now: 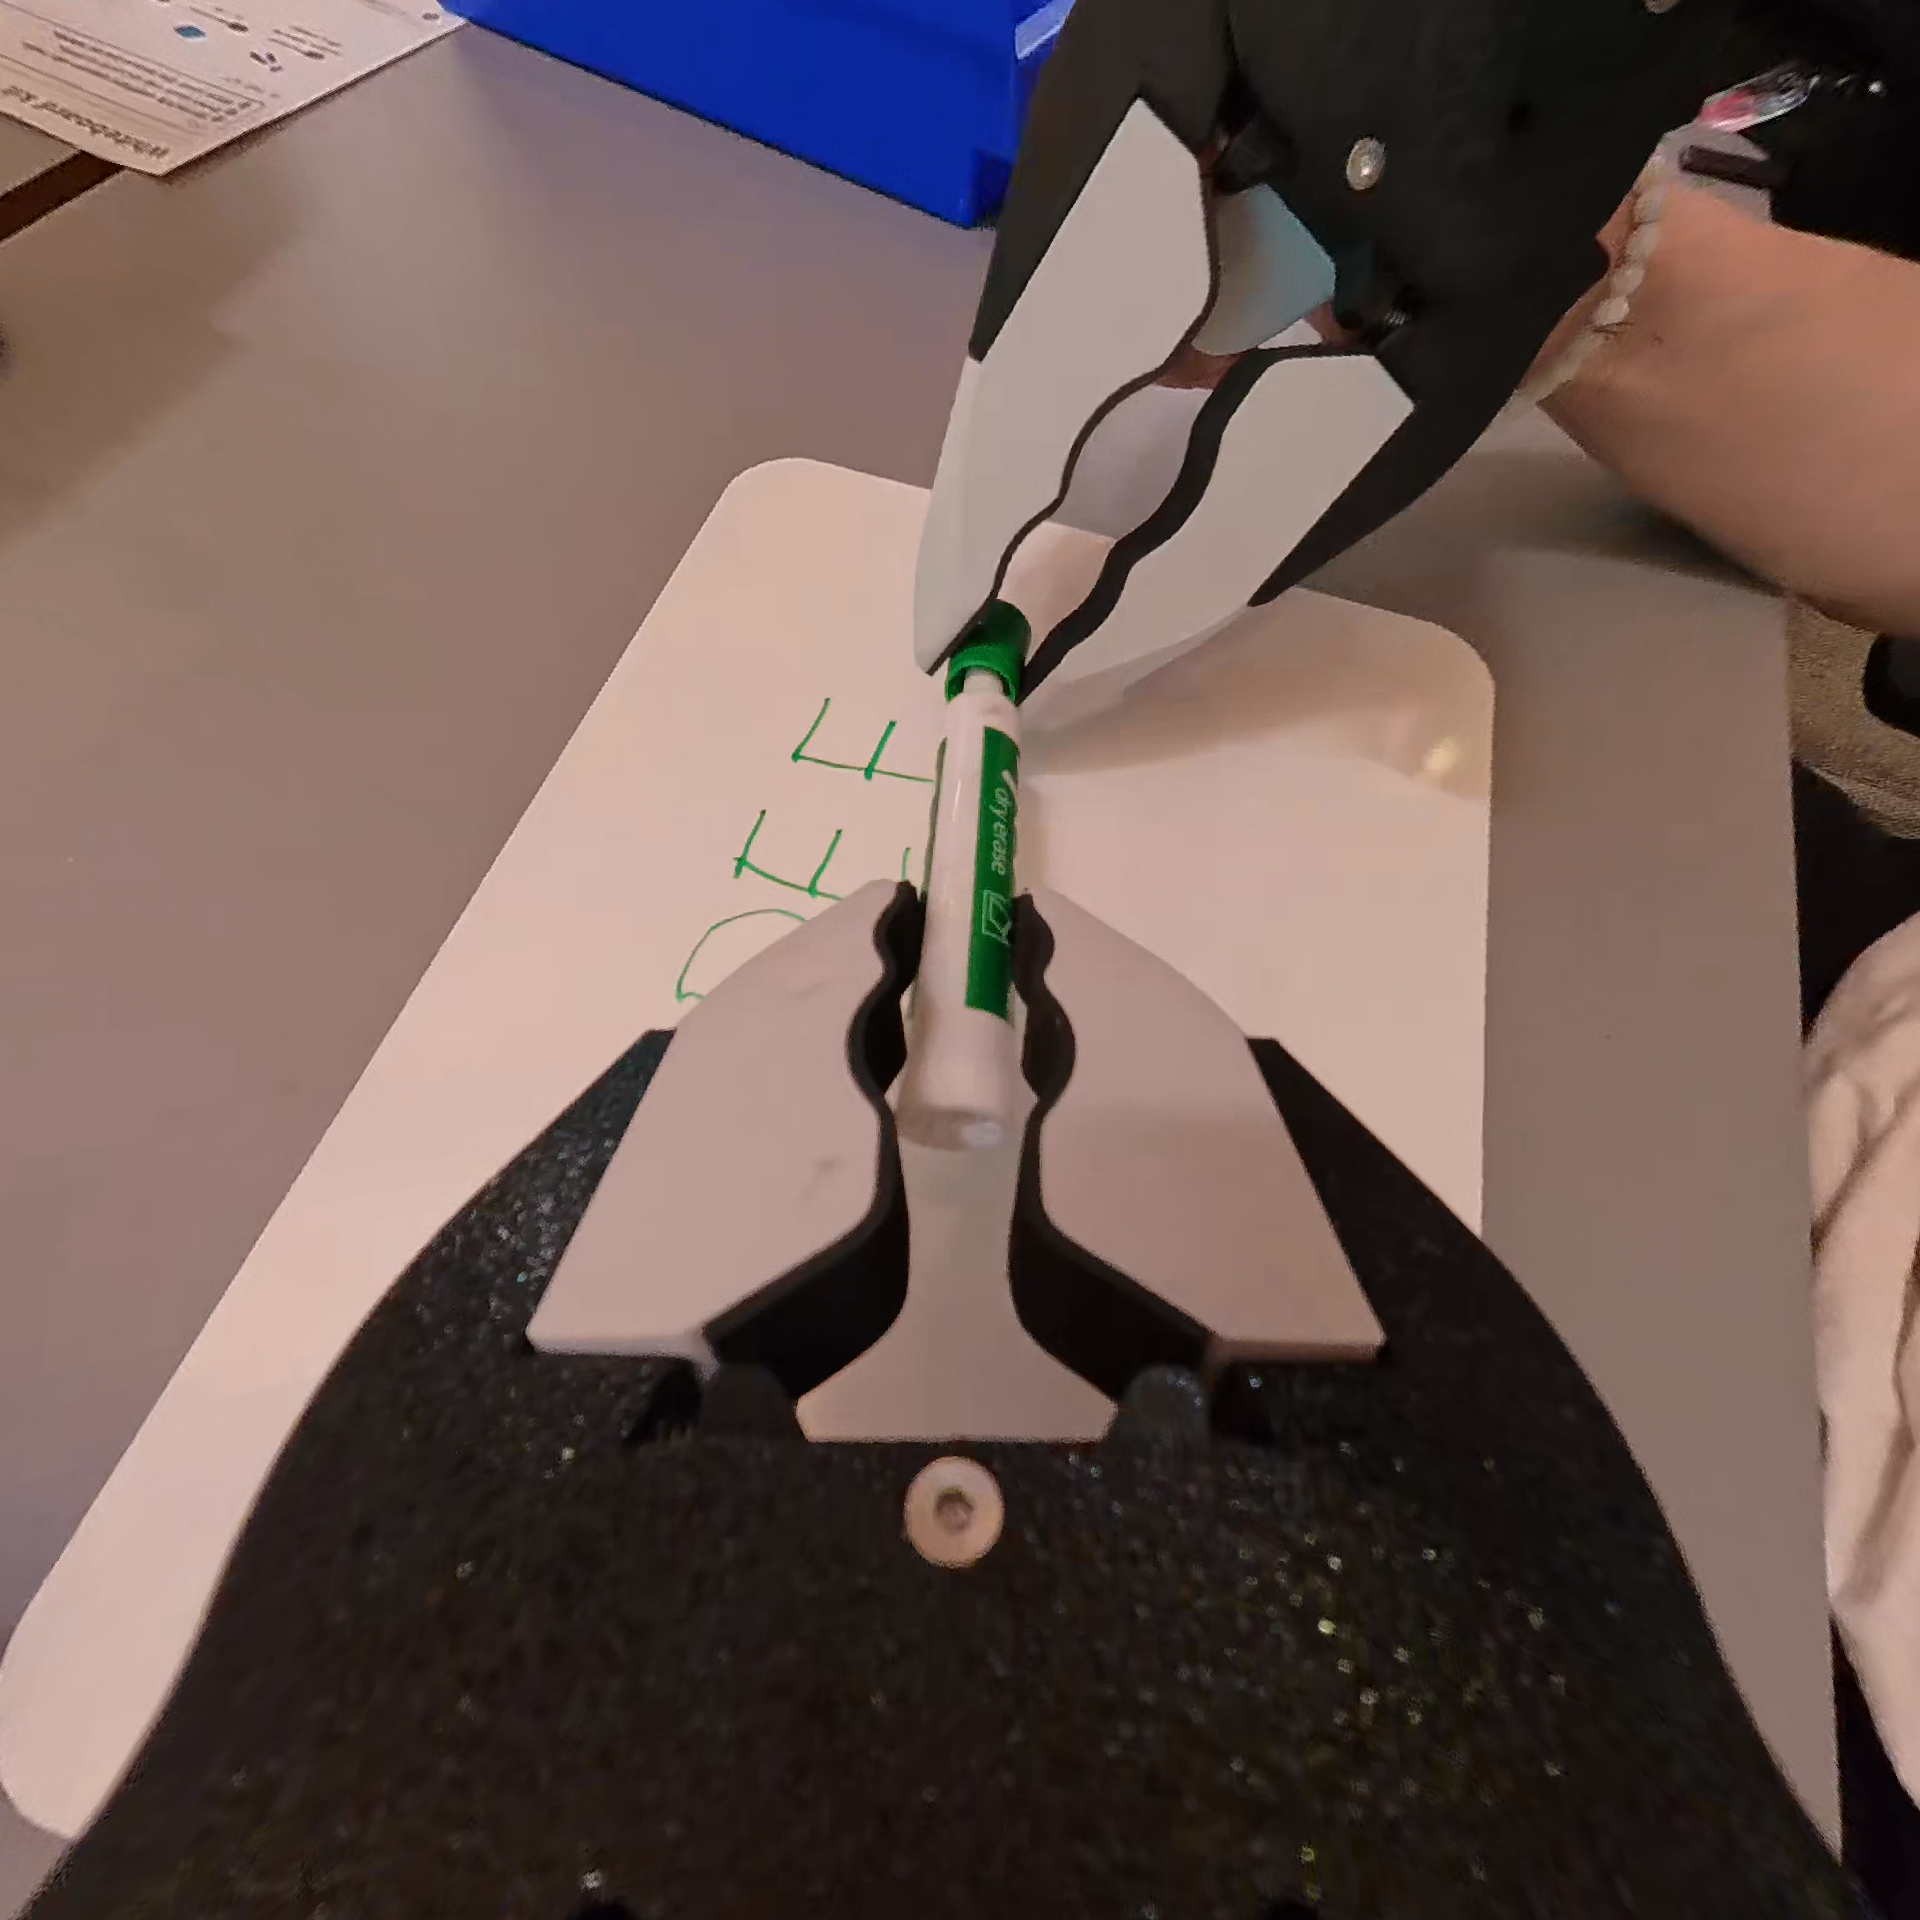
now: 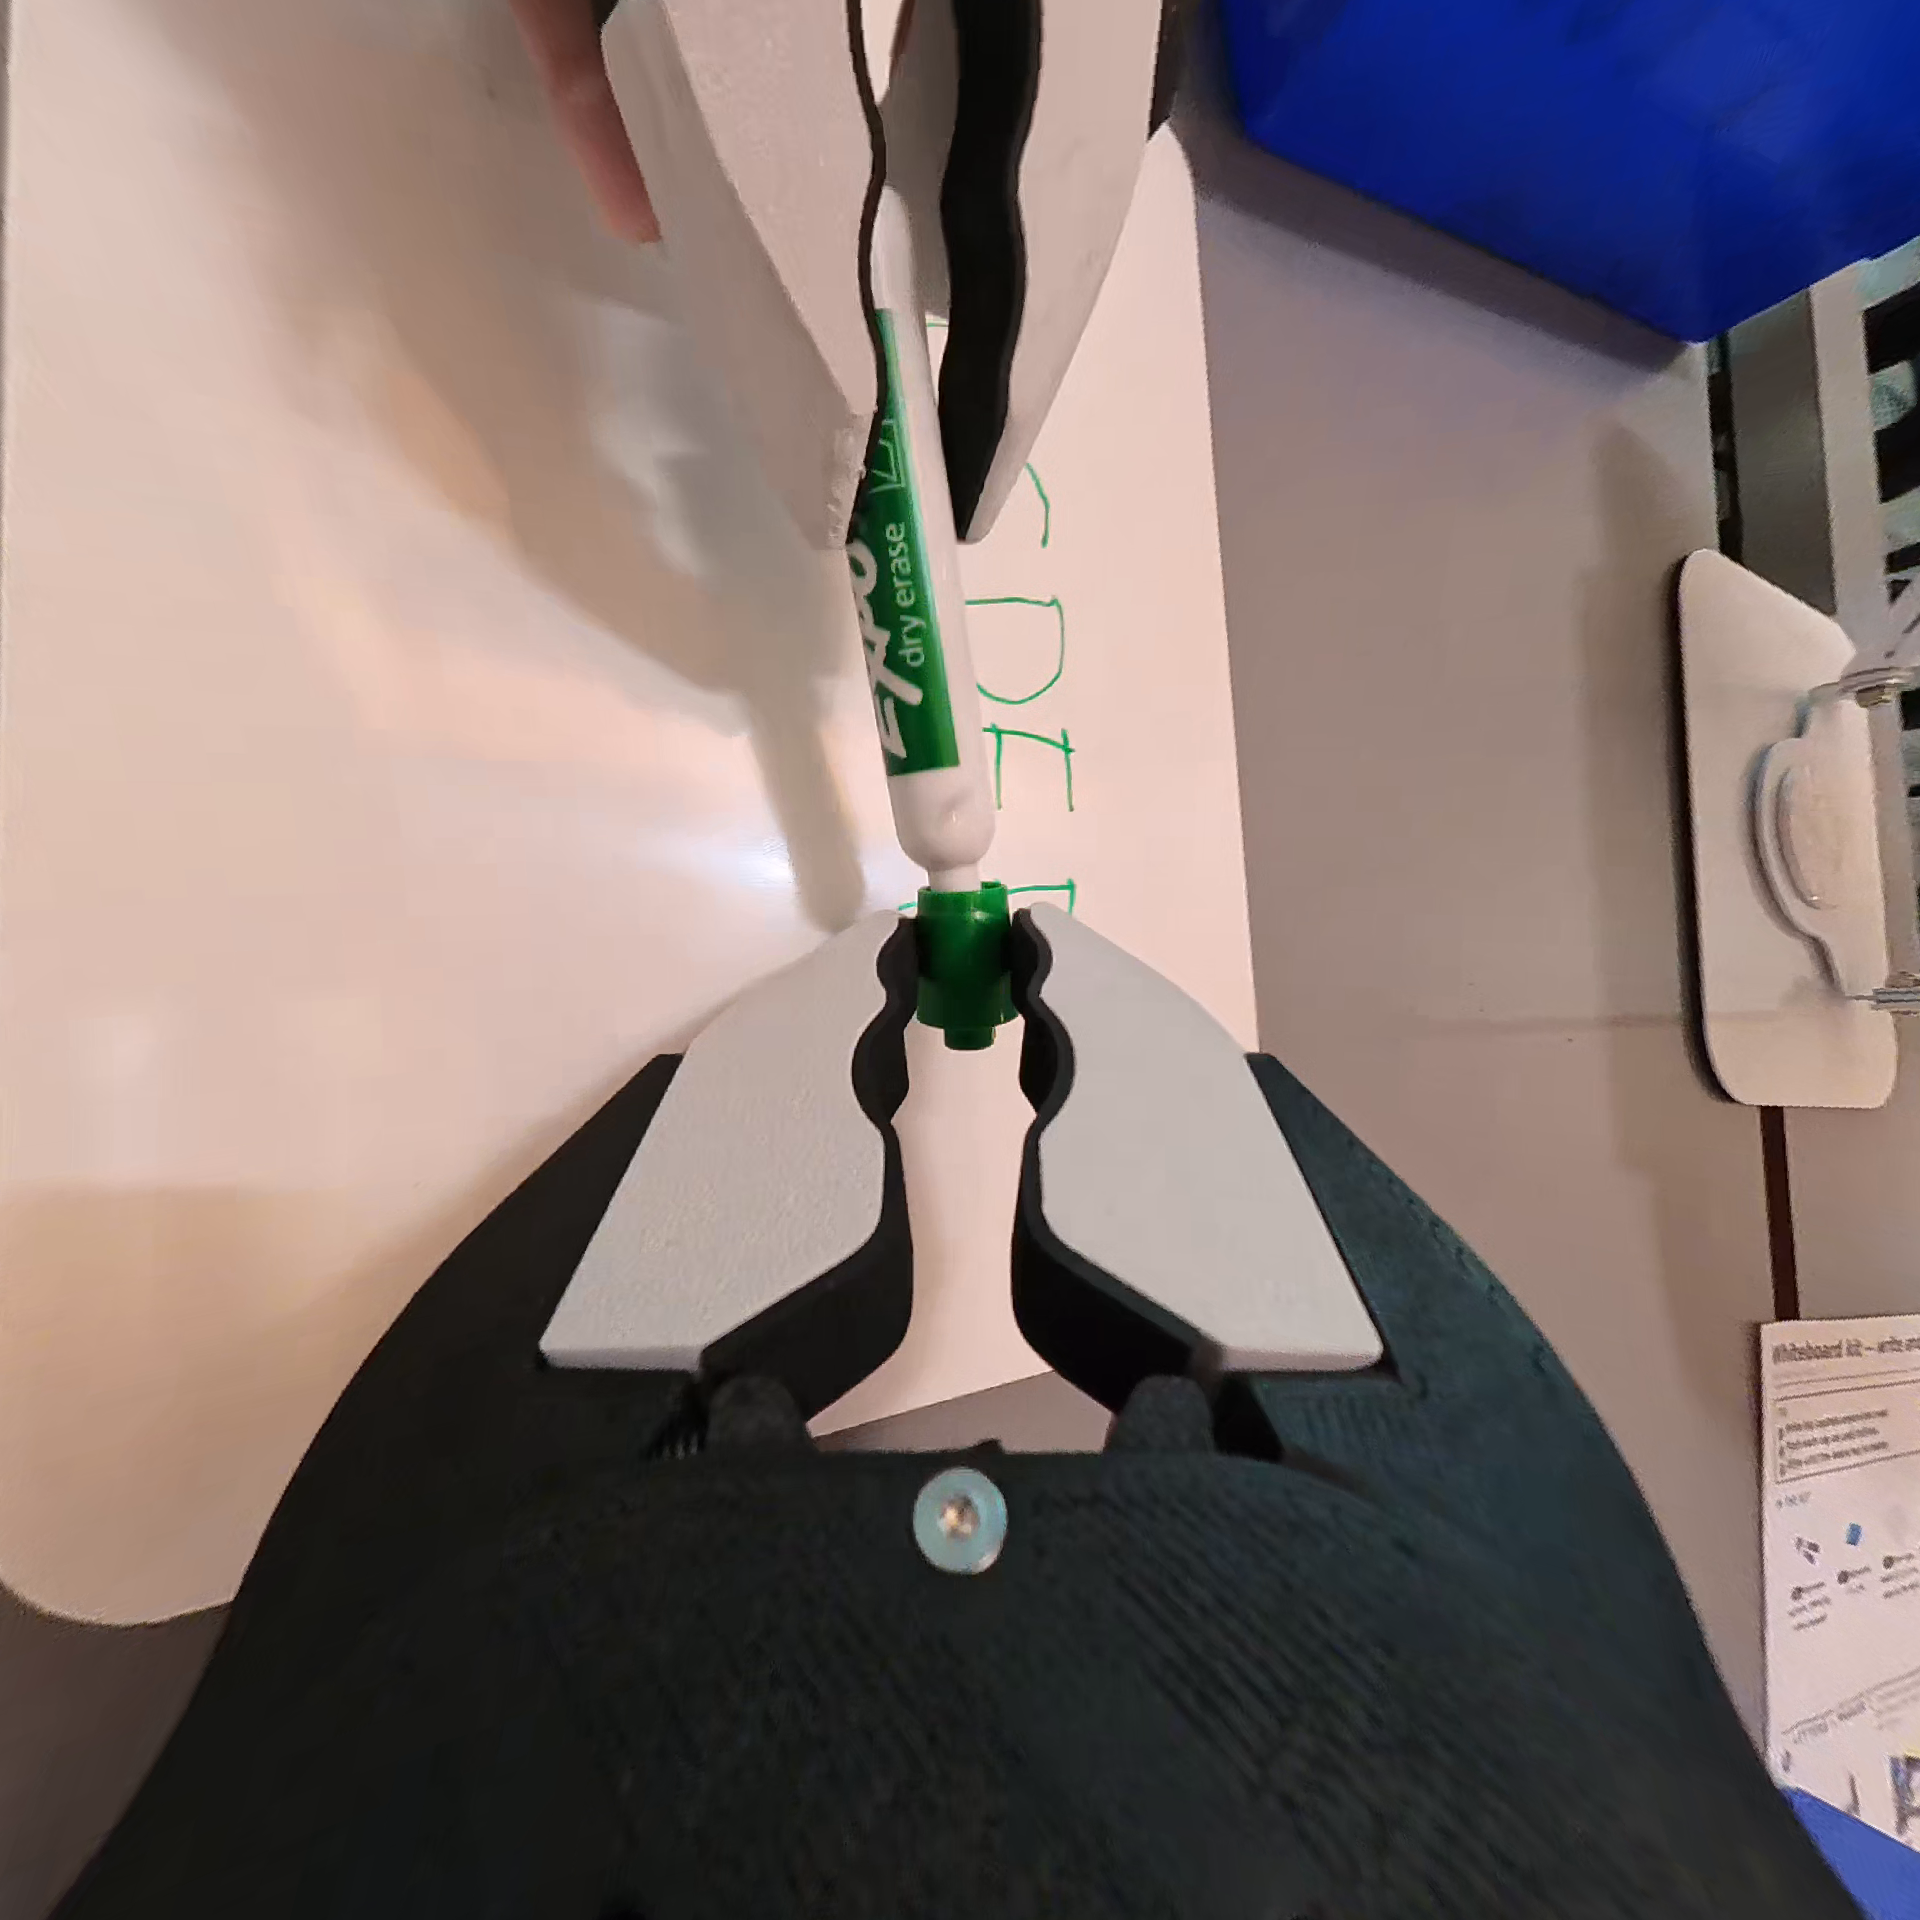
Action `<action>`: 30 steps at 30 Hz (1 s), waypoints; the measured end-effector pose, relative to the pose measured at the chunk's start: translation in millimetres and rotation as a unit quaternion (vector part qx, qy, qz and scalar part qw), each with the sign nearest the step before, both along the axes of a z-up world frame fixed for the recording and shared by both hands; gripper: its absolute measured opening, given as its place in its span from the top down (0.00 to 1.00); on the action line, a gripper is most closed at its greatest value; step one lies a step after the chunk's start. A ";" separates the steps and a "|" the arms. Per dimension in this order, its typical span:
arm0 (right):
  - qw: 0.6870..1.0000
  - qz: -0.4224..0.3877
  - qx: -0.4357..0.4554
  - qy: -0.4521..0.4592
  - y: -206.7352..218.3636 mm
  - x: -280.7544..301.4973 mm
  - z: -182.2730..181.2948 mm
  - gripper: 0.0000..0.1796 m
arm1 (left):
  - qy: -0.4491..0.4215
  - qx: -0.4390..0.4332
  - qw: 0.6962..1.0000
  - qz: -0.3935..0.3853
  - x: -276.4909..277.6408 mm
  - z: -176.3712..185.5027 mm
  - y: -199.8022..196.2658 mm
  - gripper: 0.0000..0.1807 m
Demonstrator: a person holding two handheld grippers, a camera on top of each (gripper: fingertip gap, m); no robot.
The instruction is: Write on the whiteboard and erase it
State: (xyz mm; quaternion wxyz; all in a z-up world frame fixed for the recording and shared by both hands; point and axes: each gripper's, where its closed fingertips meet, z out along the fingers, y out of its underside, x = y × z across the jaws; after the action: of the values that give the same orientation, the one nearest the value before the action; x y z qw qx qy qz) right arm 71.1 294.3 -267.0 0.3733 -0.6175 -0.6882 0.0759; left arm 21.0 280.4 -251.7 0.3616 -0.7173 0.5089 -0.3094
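A white-and-green dry-erase marker is held above the whiteboard, which carries green handwriting. My left gripper is shut on the marker's barrel. My right gripper reaches in from the top and is shut on the green cap. In the right wrist view my right gripper holds the cap, and the marker's tip end sits inside it. My left gripper grips the barrel from above. The whiteboard and writing lie beneath.
A blue bin stands beyond the board, also in the right wrist view. A printed sheet lies at the far left. A white pad with a handle lies beside the board. A hand and white cloth are at right. My right fingertips sit around 6 centimetres from my left ones.
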 end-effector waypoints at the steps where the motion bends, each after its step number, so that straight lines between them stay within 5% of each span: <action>1: 1.000 0.000 -0.005 -0.004 -0.8 0.4 -1.5 0.91 | 0.000 0.000 1.000 -0.004 0.3 0.0 -1.0 0.91; 8: 0.999 0.004 -0.006 0.038 -2.8 0.7 14.0 0.91 | -0.027 0.000 1.000 -0.010 1.6 6.6 -1.9 0.91; 13: 0.998 0.019 0.009 0.060 -7.5 -4.6 25.2 0.91 | 0.060 0.041 0.997 -0.013 2.3 -17.3 -0.7 0.91; 19: 1.000 0.013 0.016 0.020 -3.0 5.0 14.9 0.90 | -0.004 0.030 0.999 -0.018 5.0 -1.4 -1.4 0.91; 30: 0.988 0.022 -0.051 0.141 -3.7 8.2 33.8 0.90 | -0.103 0.074 0.991 -0.044 5.1 26.8 -4.0 0.85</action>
State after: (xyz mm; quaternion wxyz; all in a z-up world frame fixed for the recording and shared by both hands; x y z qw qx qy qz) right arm 79.4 290.6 -233.1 0.4326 -0.6038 -0.6371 0.2058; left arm 26.0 276.5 -224.9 0.4504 -0.6299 0.5216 -0.3582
